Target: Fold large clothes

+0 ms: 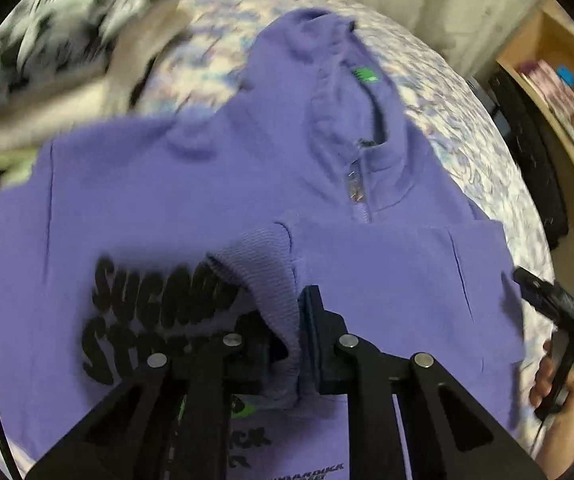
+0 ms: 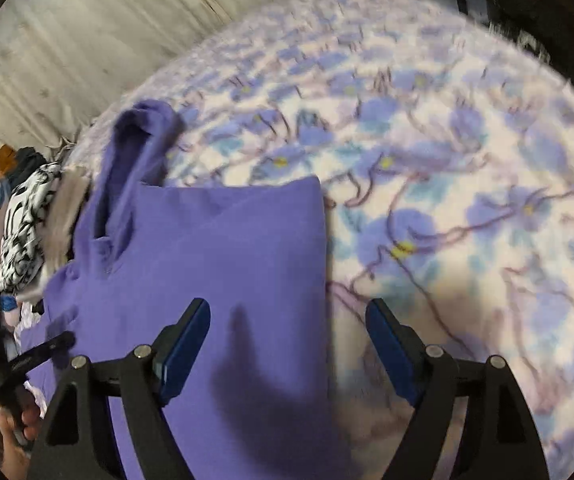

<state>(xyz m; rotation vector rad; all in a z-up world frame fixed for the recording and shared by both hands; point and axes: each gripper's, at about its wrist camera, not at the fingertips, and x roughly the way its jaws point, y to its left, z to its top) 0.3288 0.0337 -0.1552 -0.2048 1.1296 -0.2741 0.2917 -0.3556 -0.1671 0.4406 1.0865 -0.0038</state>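
Sweatshirt [image 1: 215, 184], purple with black lettering, spread on a bedspread [image 2: 467, 184] printed with blue flowers, one sleeve folded across the chest. Left gripper [image 1: 299, 344]: jaws nearly closed, pinching the ribbed cuff [image 1: 263, 280] of that sleeve. Right gripper [image 2: 287, 344]: jaws apart, nothing between the pads, poised over the folded side edge of the garment. Wooden shelf [image 1: 559, 92] at right holds small items, too blurred to identify. Patterned clothes [image 2: 27, 224] are heaped beside the sweatshirt.
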